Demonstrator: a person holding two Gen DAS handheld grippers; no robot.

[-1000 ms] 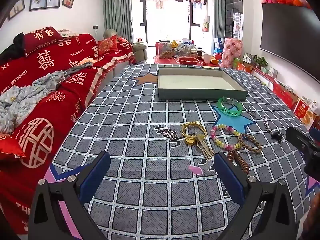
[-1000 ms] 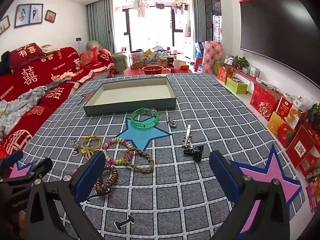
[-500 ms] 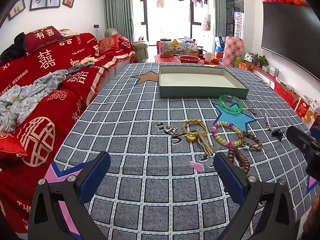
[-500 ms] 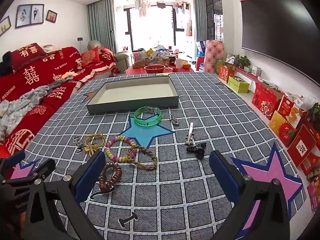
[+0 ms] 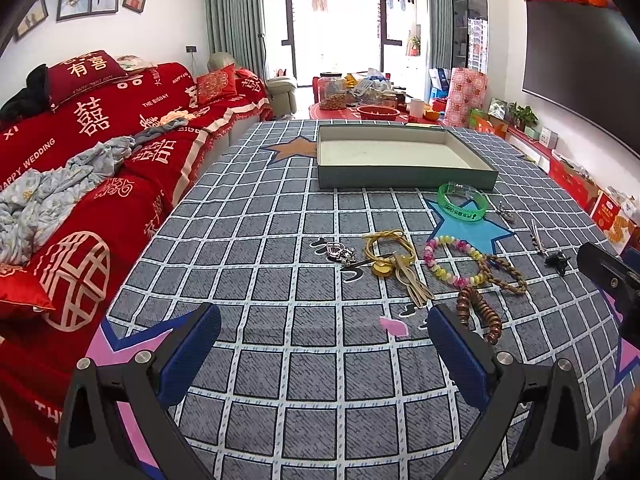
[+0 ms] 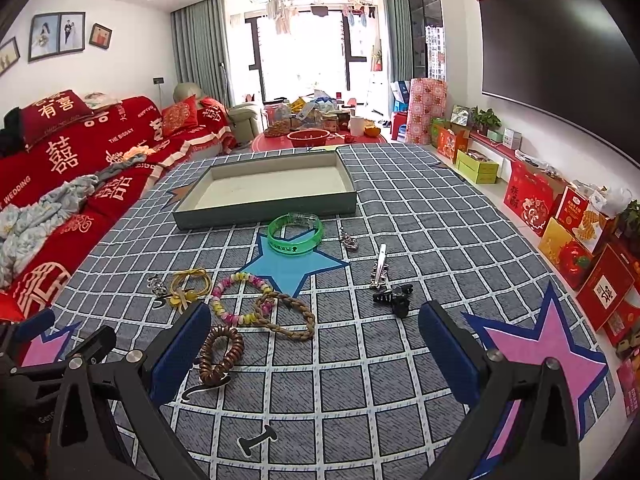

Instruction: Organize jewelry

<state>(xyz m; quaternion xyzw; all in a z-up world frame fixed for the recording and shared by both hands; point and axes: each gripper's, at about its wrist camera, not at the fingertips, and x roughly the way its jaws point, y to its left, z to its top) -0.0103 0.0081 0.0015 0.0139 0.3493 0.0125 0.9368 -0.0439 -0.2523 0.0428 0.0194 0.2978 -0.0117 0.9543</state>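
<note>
Jewelry lies on the checked cloth in front of an empty grey-green tray (image 5: pixel 404 178) (image 6: pixel 264 212). There is a green bangle (image 5: pixel 462 204) (image 6: pixel 295 232), a pastel bead bracelet (image 5: pixel 452 260) (image 6: pixel 240 298), a braided brown bracelet (image 5: pixel 506 272) (image 6: pixel 290 320), a dark wooden bead bracelet (image 5: pixel 480 312) (image 6: pixel 220 354), a yellow cord piece (image 5: pixel 390 250) (image 6: pixel 190 286), a silver charm (image 5: pixel 338 250), a silver clip (image 6: pixel 379 266) and a black claw clip (image 6: pixel 394 294). My left gripper (image 5: pixel 324 354) is open and empty above the cloth. My right gripper (image 6: pixel 314 354) is open and empty, near the wooden beads.
A red sofa (image 5: pixel 80 168) with a grey blanket runs along the left. Gift boxes (image 6: pixel 568 240) line the right wall under a television (image 6: pixel 560 52). A cluttered low table (image 6: pixel 316 124) stands beyond the cloth's far edge.
Both grippers have drawn slightly closer to the jewelry and lower; the pieces sit a little nearer in both views. Nothing was picked up.
</note>
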